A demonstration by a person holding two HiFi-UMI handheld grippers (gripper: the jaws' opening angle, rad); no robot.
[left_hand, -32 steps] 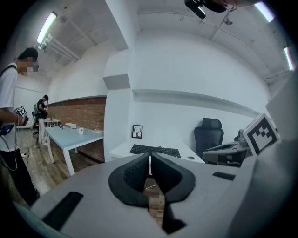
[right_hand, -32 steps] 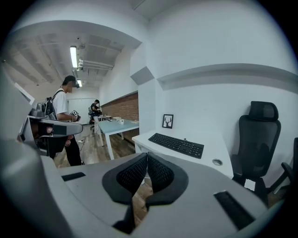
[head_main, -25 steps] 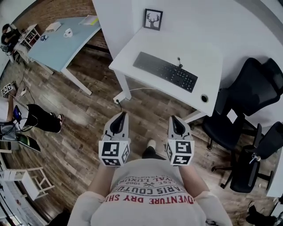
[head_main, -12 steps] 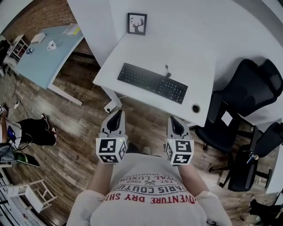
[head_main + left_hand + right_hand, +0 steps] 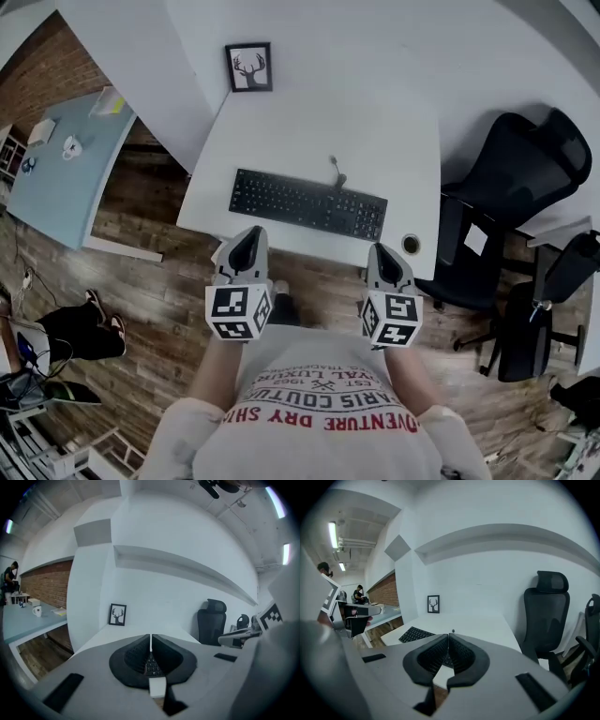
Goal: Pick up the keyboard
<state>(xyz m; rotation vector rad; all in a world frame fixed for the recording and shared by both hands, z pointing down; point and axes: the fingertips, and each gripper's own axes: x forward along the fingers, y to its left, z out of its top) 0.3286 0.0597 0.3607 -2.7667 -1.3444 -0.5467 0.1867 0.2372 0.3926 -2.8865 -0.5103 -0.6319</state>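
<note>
Likely means opening the shut, empty left gripper (image 5: pixel 248 234) and right gripper (image 5: pixel 385 252) to pinch both ends of the flat black plastic keyboard (image 5: pixel 309 203), seemingly light and rigid, just ahead on the white desk (image 5: pixel 375 122).

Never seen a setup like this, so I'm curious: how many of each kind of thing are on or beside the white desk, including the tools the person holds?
Keyboard: 1
Framed picture: 1
Black office chairs: 2
Hand-held grippers, left and right: 2
Total: 6
</note>
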